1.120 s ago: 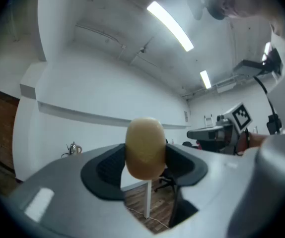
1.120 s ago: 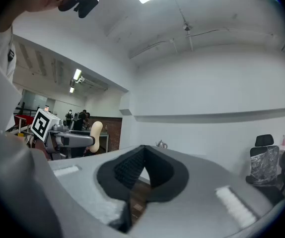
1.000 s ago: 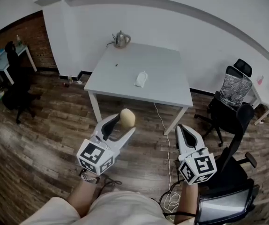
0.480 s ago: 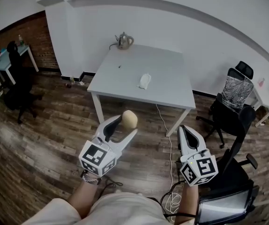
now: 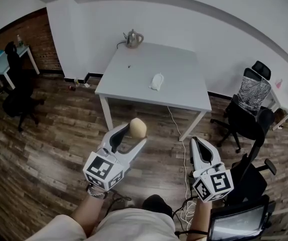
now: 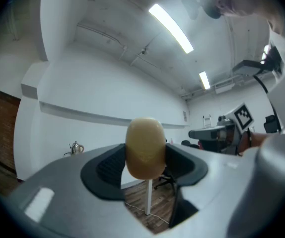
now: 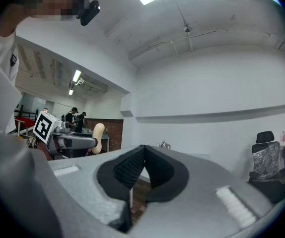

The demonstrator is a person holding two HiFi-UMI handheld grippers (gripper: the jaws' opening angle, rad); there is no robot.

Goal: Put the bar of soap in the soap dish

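**Head view: soap in your left tool, dish waiting on the tabletop**

Your left tool [image 5: 133, 132] is raised in front of you, and its jaws pinch the bar of soap [image 5: 137, 128] by its two broad sides. The soap is pale yellow and rounded. It stands on end between the dark pads, with its upper half above the jaw tips. The left gripper view shows the same thing: the pads press in from both sides and the soap fills the gap between them.

You hold the soap in the air over the wooden floor [image 5: 58, 134], short of the near edge of the tabletop [image 5: 179, 67]. It is well apart from the soap dish [image 5: 157, 81]. The dish is small and white and lies near the middle of the tabletop, slightly toward the near edge. A metal kettle [image 5: 133, 38] stands at the far left corner of the tabletop.

Your right tool [image 5: 198, 143] hangs lower, off to the right of the soap and also over the floor. Its jaws are pressed together with nothing between them, and in the right gripper view the two pads meet at their tips.

Black office chairs [image 5: 247, 117] stand beyond the right edge of the tabletop. A light cable [image 5: 184, 179] trails across the floor from under the tabletop toward your feet.
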